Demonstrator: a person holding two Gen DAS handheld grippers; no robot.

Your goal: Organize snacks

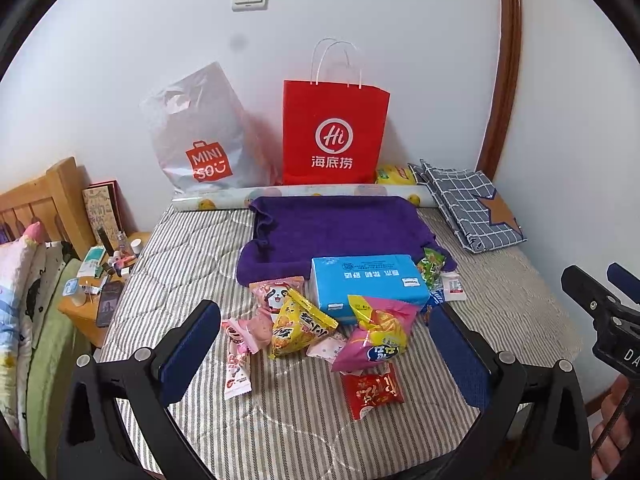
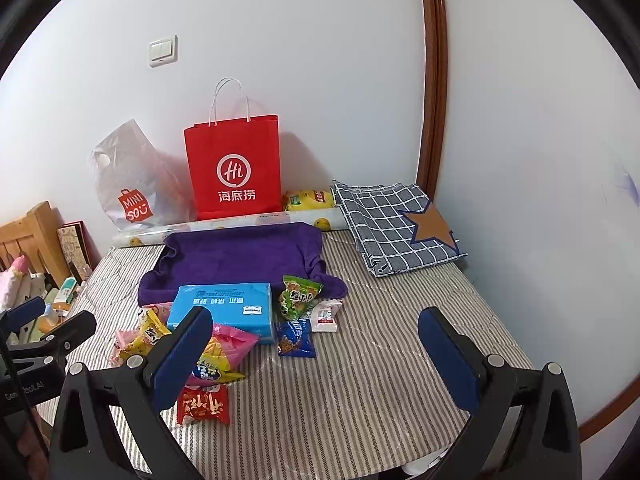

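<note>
Several snack packets lie on a striped bed around a blue tissue box (image 1: 370, 282) (image 2: 222, 306): a yellow packet (image 1: 300, 326), a pink and yellow bag (image 1: 378, 334) (image 2: 220, 356), a red packet (image 1: 372, 392) (image 2: 204, 404), a pink panda packet (image 1: 274, 296), a green packet (image 2: 298, 296) and a blue packet (image 2: 296, 338). A red paper bag (image 1: 334, 134) (image 2: 234, 168) stands at the wall. My left gripper (image 1: 326, 352) is open and empty above the snacks. My right gripper (image 2: 316, 360) is open and empty, right of the pile.
A purple towel (image 1: 340, 232) (image 2: 240, 258) lies behind the box. A grey Miniso plastic bag (image 1: 200, 144) leans on the wall. A folded checked cloth (image 1: 468, 208) (image 2: 396, 224) lies at back right. A cluttered wooden nightstand (image 1: 100, 280) stands left of the bed.
</note>
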